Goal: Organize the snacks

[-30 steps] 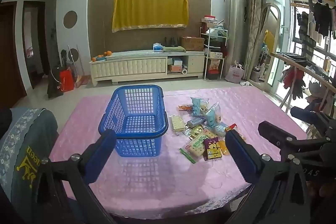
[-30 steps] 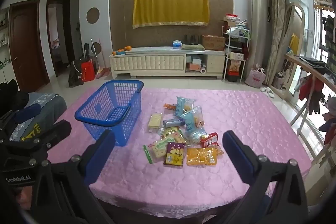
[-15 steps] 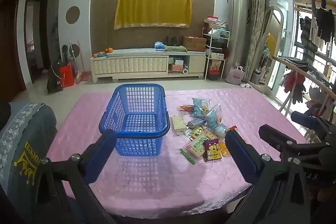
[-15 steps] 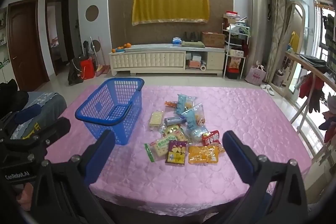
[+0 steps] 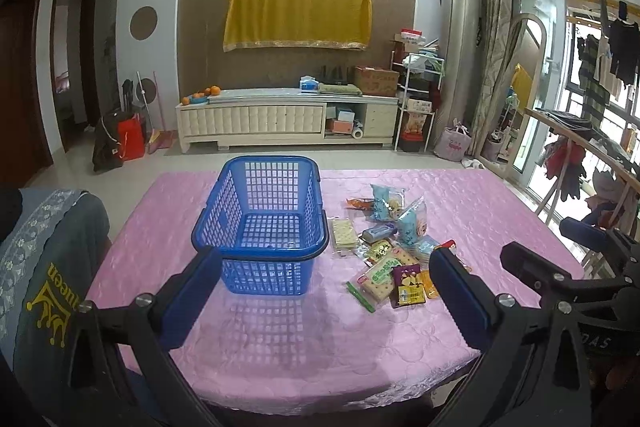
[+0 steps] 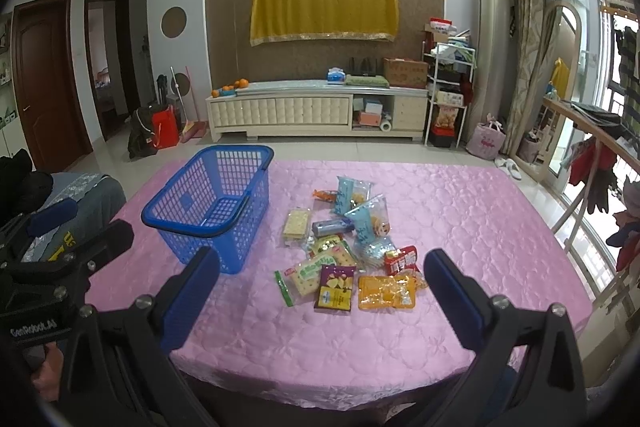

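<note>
Snack packets [image 6: 344,247] lay clustered on the pink tablecloth [image 6: 460,227], ahead of the right gripper [image 6: 320,291] between its fingers. Blue basket [image 5: 260,223] sat ahead of the left gripper [image 5: 324,291], snacks just right of it. Both grippers were wide open, holding nothing, above the near table edge.

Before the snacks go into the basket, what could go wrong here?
The snack packets overlap in a tight pile, so the open right tool may pinch two at once. The blue plastic mesh basket looks light and may slide on the glossy pink tablecloth. The open left tool holds nothing.
</note>
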`<act>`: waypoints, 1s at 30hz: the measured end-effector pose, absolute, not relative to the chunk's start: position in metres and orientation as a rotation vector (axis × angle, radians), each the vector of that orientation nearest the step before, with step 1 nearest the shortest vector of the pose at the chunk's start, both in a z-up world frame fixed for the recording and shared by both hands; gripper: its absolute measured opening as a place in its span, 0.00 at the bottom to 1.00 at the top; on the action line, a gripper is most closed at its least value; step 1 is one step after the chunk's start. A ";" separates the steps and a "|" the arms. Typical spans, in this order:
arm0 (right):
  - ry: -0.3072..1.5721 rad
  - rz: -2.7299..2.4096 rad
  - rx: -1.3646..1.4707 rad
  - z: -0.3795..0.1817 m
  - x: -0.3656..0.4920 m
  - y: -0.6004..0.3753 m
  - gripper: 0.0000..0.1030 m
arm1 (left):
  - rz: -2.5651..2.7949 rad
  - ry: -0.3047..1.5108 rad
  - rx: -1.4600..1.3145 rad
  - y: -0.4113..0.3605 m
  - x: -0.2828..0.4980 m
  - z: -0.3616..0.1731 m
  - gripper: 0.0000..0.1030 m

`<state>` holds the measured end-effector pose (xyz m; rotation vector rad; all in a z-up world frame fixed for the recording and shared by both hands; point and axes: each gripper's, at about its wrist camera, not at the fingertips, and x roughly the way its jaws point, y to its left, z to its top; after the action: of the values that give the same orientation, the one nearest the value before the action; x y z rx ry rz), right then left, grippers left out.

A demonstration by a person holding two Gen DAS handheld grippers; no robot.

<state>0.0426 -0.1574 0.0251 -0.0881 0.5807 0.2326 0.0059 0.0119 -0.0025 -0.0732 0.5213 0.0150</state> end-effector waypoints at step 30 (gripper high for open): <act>0.589 0.238 -0.085 0.025 0.042 -0.157 1.00 | 0.011 0.546 -0.079 0.011 0.002 -0.007 1.00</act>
<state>0.0424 -0.1566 0.0246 -0.0851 0.5893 0.2377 0.0015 0.0107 -0.0072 -0.0786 0.5463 0.0105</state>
